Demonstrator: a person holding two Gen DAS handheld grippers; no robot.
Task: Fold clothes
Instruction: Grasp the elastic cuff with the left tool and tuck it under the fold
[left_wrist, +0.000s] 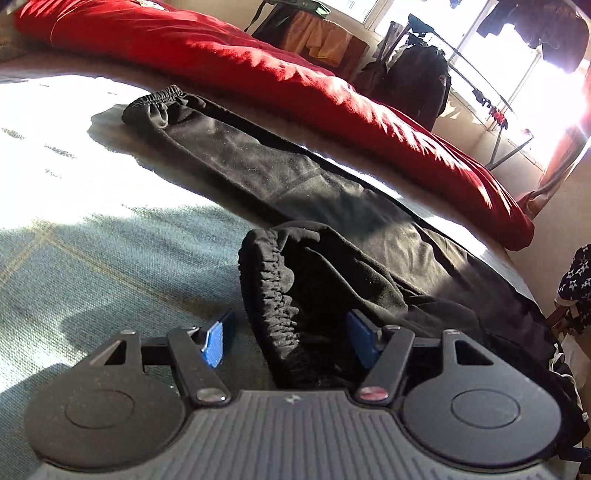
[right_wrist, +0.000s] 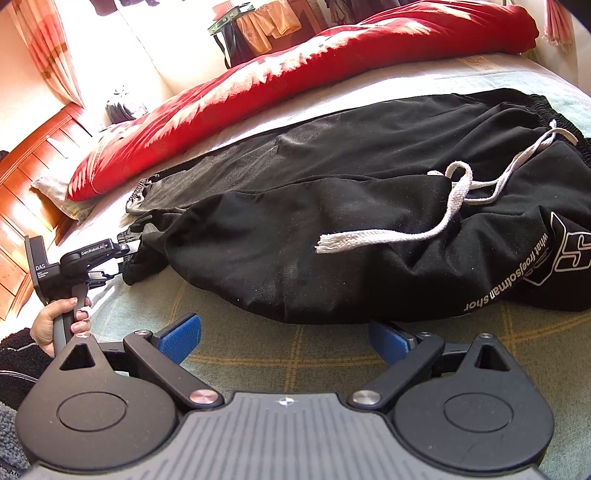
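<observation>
We see black sweatpants (right_wrist: 332, 236) laid lengthwise across the bed (right_wrist: 258, 354), waistband end toward the right gripper side, legs running off toward the headboard (right_wrist: 33, 177). White drawstring (right_wrist: 436, 206) loose on top of the fabric, frayed end free. White print (right_wrist: 517, 273) on the near hip, text only partly readable.

Left gripper (left_wrist: 291, 341): near leg's elastic cuff (left_wrist: 273, 295) sits between the blue pads (left_wrist: 214, 341), jaws about half apart. We can't confirm the pads press on the cloth; the left pad shows a gap to the cuff, the right pad is against or behind fabric. Far leg's cuff (left_wrist: 159, 103) lies flat further up the bed. In the right wrist view the left gripper sits at the leg ends, a hand (right_wrist: 55, 325) on its grip; its fingertips are hidden by the cloth there.

Right gripper (right_wrist: 284, 339): released, jaws wide, hovering just short of the sweatpants' near edge, nothing between the pads, only bedspread below.

Around: red duvet (right_wrist: 295, 74) bunched along the far side of the bed, just beyond the sweatpants, pillow (right_wrist: 59, 192) under its end. Drying rack (left_wrist: 476, 81) with dark clothes by the window, orange garments (left_wrist: 317, 40) hung beyond the bed. Window glare blows out that whole corner. A star-patterned sleeve (left_wrist: 576, 284) is cut off at the left wrist view's edge.
</observation>
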